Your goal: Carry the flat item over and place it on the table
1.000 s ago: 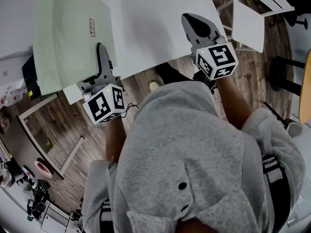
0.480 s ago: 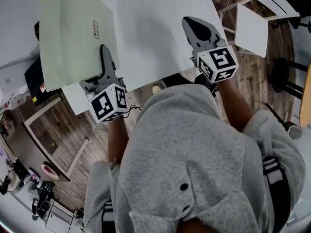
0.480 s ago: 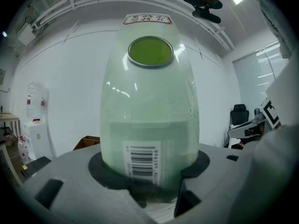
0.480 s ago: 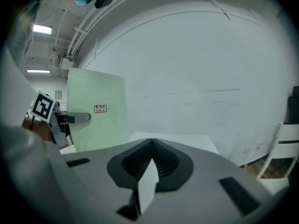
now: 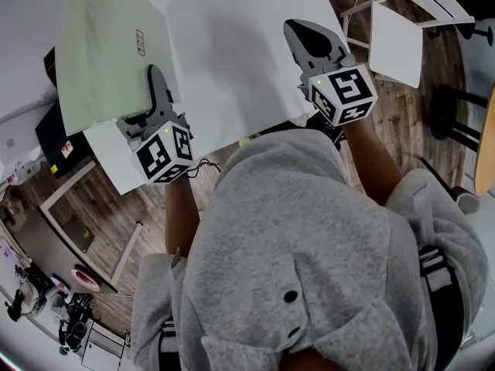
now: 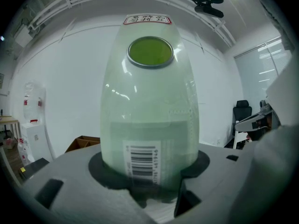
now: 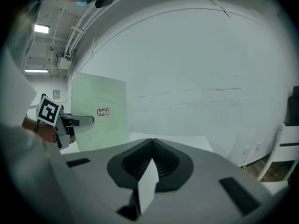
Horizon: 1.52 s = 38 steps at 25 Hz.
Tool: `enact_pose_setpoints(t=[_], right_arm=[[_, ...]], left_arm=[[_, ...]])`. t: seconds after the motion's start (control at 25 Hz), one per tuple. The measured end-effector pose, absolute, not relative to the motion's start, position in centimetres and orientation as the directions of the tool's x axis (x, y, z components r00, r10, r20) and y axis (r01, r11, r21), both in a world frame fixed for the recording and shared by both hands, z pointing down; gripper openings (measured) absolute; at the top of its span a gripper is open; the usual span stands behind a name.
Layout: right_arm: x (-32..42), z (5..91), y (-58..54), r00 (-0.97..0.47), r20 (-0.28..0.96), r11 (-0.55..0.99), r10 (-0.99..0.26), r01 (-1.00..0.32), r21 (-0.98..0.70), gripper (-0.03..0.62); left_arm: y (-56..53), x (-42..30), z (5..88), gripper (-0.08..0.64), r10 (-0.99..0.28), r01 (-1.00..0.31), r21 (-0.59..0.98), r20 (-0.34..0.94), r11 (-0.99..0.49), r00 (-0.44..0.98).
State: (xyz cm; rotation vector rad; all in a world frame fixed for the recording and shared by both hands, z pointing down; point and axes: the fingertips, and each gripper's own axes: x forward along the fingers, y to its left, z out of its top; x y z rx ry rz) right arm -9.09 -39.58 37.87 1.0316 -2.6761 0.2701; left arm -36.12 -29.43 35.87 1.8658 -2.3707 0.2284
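Carrier brings pale green flat pack farther in over white table.
Head view: both grippers have passed the near edge, so set-down looks close; left gripper holds the pack's edge, right gripper closed, empty. Left gripper view: jaws wide, clamped beside the barcode label. Right gripper view: jaws together, white sliver at their seam unclear. Whether pack touches table: cannot tell.

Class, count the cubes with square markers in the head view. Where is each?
2. One cube sits on the left gripper, which grips the pale green flat pack; the other on the right gripper, which grips the white board. None seems hidden.
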Motion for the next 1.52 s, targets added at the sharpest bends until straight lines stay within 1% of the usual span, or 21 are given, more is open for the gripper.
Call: enact_pose_setpoints(t=[0.52, 0.8, 1.08, 1.52], right_arm=[[-8.2, 38.9, -43.4, -0.684, 0.326, 0.697, -0.653, -0.711, -0.095, 0.026], [-9.2, 39.7, -44.9, -0.677, 0.344, 0.689, -0.651, -0.717, -0.108, 0.026], [-9.7, 40.6, -45.8, -0.666, 0.362, 0.677, -0.652, -0.727, -0.117, 0.026], [-9.5, 40.6, -45.5, -0.662, 0.362, 0.673, -0.657, -0.731, -0.115, 0.026]], left_arm=[[-35.2, -37.5, 38.7, 0.278, -0.947, -0.971, -0.050, 0.216, 0.233, -0.238], [-37.5, -38.6, 40.6, 0.278, -0.943, -0.971, -0.029, 0.234, 0.236, -0.236], [-39.3, -39.3, 41.0, 0.278, -0.951, -0.974, -0.034, 0.213, 0.223, -0.225], [-38.7, -38.8, 42.4, 0.279, -0.960, -0.977, -0.038, 0.181, 0.210, -0.214]])
